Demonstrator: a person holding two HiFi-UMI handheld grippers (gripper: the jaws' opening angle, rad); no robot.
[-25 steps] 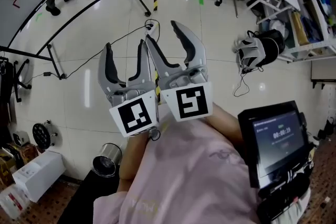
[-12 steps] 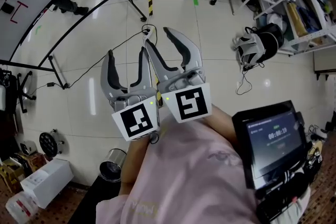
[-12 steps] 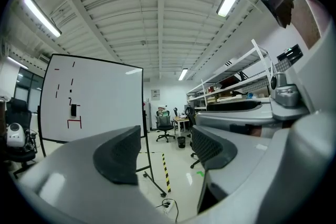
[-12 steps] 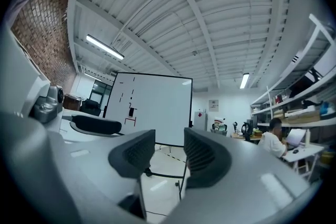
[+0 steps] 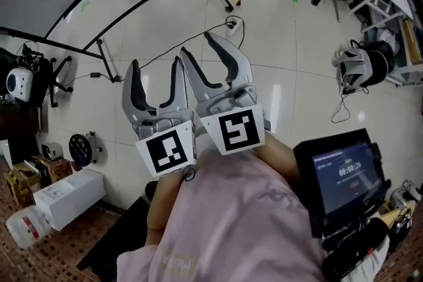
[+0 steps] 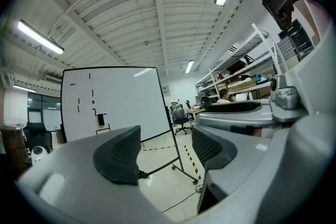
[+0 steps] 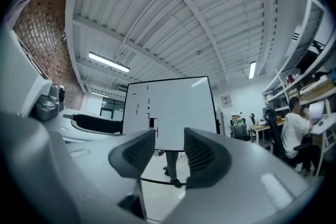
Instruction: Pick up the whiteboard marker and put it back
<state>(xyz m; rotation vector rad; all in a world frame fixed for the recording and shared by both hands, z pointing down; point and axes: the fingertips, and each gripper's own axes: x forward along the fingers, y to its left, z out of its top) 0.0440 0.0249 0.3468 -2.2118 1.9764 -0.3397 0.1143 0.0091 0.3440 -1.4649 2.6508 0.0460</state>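
- Nearest, the left gripper (image 5: 156, 70) and the right gripper (image 5: 200, 48) are held just beside each other in front of a pink sleeve (image 5: 244, 221), both pointing about level across the room.
- The left jaws stand moderately apart. The right jaws are drawn closer, with a narrow gap left — nothing sits between either pair.
- Farther off stands the whiteboard (image 6: 113, 102) on its stand, well apart from both grippers.
- The whiteboard marker cannot be made out. A small dark thing (image 6: 101, 119) on the board may be it or an eraser — too small to tell.
- By my judgement, a marker should be light, stiff and smooth-barrelled, so apt to roll or slip. It is best taken across mid-barrel, away from the cap, which could pull off.
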